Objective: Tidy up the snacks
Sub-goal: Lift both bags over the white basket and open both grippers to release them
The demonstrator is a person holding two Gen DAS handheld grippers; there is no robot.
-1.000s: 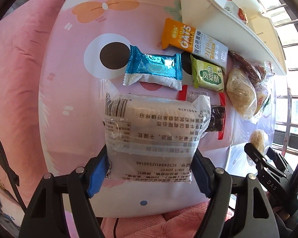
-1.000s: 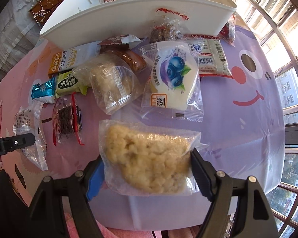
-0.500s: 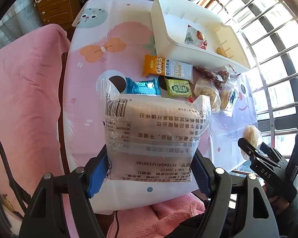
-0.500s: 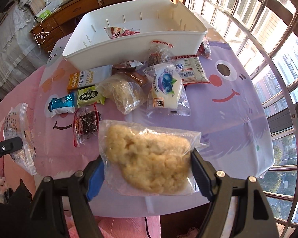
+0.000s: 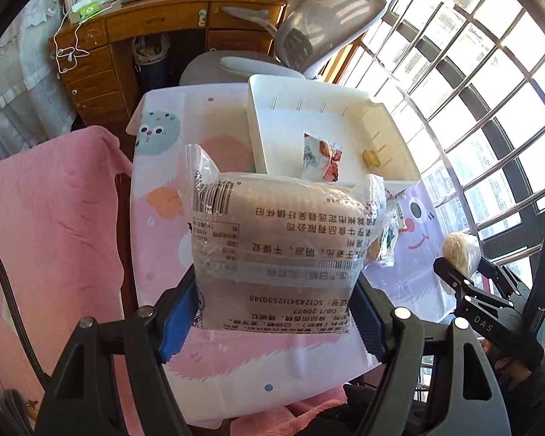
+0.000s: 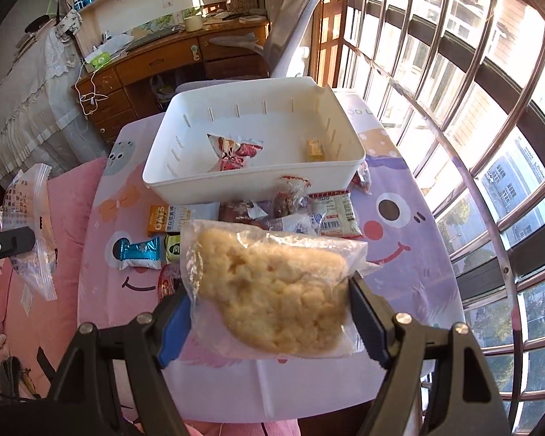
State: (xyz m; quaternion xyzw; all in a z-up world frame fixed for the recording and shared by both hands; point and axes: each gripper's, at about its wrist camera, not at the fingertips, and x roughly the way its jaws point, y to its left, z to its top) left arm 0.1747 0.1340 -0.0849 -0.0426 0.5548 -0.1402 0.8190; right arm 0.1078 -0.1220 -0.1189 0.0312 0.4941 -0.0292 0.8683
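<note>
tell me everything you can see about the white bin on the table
The white plastic bin is a rectangular, open-topped tub with thin vertical slots along its inner walls and a notched far corner. It sits upright at the far end of the cartoon-print tablecloth. Inside lie a red-and-white snack packet and a small yellow wrapped piece. Loose snacks crowd against its near wall. Neither gripper touches it.
</note>
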